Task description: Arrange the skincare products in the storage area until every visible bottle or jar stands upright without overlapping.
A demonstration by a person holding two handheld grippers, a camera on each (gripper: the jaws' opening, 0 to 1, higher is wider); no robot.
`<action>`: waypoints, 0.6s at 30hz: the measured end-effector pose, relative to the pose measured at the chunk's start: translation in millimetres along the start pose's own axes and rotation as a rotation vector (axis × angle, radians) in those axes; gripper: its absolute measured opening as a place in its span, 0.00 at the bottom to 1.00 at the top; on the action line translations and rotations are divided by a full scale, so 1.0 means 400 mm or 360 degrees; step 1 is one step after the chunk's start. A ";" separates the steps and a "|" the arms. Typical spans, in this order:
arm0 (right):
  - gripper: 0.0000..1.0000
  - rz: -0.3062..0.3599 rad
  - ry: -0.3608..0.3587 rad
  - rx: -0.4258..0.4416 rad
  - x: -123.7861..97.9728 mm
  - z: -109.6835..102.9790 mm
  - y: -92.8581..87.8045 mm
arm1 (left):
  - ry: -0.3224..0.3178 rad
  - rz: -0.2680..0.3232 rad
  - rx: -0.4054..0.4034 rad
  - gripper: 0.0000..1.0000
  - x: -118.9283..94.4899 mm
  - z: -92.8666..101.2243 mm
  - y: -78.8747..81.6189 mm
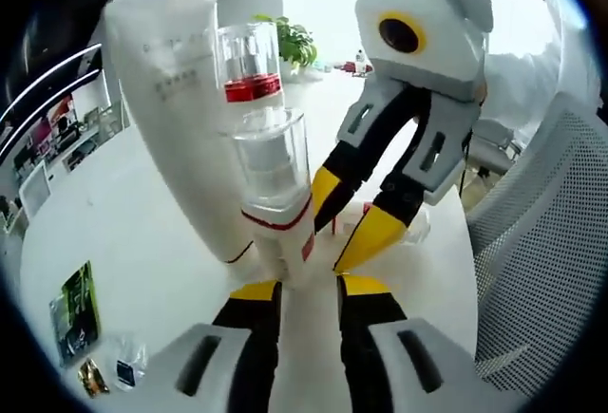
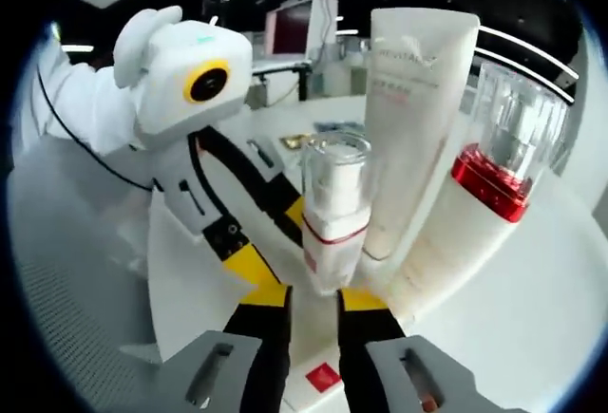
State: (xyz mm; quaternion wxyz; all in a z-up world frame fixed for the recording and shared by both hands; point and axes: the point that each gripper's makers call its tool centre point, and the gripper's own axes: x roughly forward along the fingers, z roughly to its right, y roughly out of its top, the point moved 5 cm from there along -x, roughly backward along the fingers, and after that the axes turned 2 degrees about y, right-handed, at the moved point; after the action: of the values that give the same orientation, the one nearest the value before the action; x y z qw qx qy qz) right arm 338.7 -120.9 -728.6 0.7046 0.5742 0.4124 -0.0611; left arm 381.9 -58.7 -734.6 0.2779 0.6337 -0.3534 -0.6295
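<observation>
Yellow tips of the left gripper (image 1: 306, 291) sit apart around the small pump bottle (image 1: 275, 195) mid-frame, not squeezing. Right gripper (image 2: 313, 299) is open too. Hold low and gently, so the white tube (image 1: 176, 100) behind stays up.

A white table (image 1: 123, 233) carries a green packet (image 1: 74, 310) near its edge, with small sachets (image 1: 106, 373) just beside the packet. A potted plant (image 1: 290, 43) stands at the table's far side. A mesh chair (image 1: 541, 242) sits beside the table.
</observation>
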 end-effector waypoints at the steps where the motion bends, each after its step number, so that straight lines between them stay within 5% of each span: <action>1: 0.08 0.0001 -0.0002 0.0004 0.000 0.001 0.000 | 0.0006 0.0006 -0.0018 0.23 0.000 -0.003 0.003; 18: 0.06 0.0007 -0.0070 0.0003 -0.011 0.033 0.002 | 0.0009 -0.0013 -0.0007 0.17 0.019 0.001 0.017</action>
State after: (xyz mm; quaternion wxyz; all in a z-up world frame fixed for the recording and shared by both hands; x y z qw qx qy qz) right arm 342.9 -133.6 -725.2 0.7130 0.5743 0.3955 -0.0725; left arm 380.5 -68.8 -733.9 0.2778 0.6364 -0.3485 -0.6295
